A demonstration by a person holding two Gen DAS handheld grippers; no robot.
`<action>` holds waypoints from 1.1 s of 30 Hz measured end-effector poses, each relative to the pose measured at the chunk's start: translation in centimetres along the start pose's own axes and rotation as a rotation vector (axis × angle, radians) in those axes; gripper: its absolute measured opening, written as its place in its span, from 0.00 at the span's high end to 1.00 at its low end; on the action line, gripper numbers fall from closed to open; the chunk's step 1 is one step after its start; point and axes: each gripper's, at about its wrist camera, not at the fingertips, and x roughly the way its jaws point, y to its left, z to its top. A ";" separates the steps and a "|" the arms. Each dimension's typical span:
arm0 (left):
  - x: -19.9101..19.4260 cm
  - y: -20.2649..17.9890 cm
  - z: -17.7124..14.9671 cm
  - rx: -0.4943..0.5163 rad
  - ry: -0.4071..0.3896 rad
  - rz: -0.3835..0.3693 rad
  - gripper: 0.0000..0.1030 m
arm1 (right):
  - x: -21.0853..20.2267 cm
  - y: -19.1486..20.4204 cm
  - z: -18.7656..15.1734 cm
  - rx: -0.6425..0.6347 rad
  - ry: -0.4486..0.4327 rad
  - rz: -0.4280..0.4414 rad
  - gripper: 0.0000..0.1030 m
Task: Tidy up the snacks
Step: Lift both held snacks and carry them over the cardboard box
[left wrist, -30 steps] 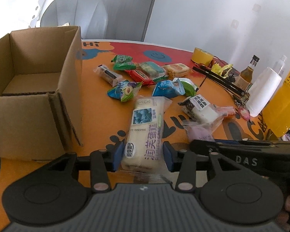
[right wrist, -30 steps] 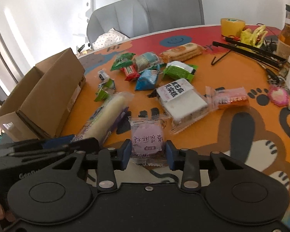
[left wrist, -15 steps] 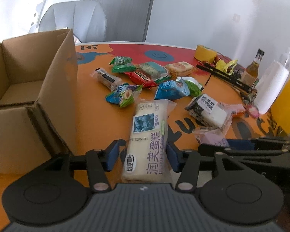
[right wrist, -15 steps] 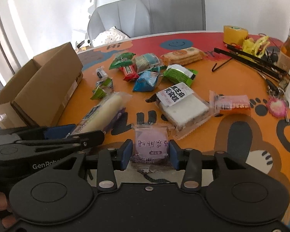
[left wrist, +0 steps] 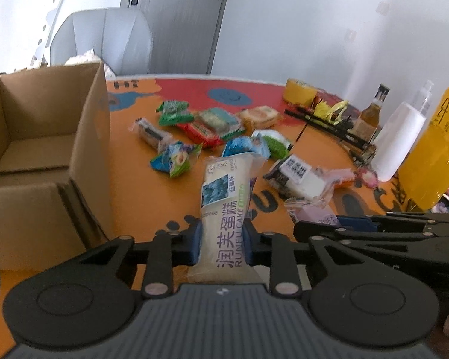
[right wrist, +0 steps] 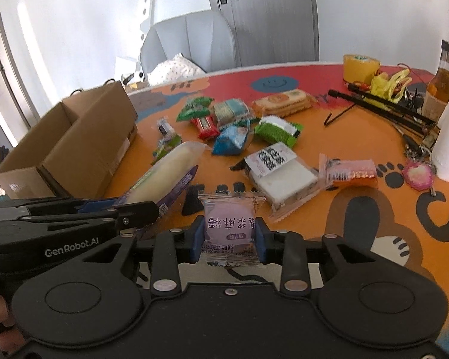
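My left gripper (left wrist: 221, 243) is shut on a long white Runfu cake pack (left wrist: 226, 206) and holds it lifted off the orange table; the pack also shows in the right wrist view (right wrist: 170, 170). My right gripper (right wrist: 228, 239) is shut on a small purple mochi packet (right wrist: 229, 224), raised above the table; it shows in the left wrist view (left wrist: 311, 214) too. An open cardboard box (left wrist: 39, 155) stands to the left, empty inside; it also shows in the right wrist view (right wrist: 74, 146). Several loose snack packs (left wrist: 212, 128) lie mid-table.
A white cake pack (right wrist: 280, 170) and a pink-orange bar (right wrist: 351, 172) lie just ahead of the right gripper. At the right stand a white bottle (left wrist: 399, 140), a brown bottle (left wrist: 371, 115), a yellow bottle (left wrist: 434, 155), a tape roll (left wrist: 299, 92) and black rods (right wrist: 380, 106).
Both grippers have closed tighter on their packs and lifted them off the table. The cake pack now tilts up in the left gripper.
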 end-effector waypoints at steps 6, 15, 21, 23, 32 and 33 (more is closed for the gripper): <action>-1.3 -0.2 0.4 0.006 -0.032 -0.008 0.76 | -0.9 0.4 0.3 0.003 -0.028 0.016 0.69; -3.8 0.1 2.0 0.007 -0.102 0.007 0.77 | -2.3 1.1 1.8 0.006 -0.088 0.041 0.69; -5.6 1.2 3.2 0.001 -0.144 0.037 0.77 | -2.5 2.2 3.0 -0.004 -0.119 0.070 0.69; -6.1 1.6 3.5 -0.003 -0.157 0.047 0.77 | -2.5 2.6 3.4 -0.010 -0.127 0.076 0.69; -8.0 3.7 5.1 -0.017 -0.205 0.096 0.77 | -2.2 5.0 5.1 -0.039 -0.156 0.120 0.69; -8.2 4.0 5.2 -0.020 -0.208 0.101 0.77 | -2.2 5.3 5.3 -0.043 -0.158 0.126 0.69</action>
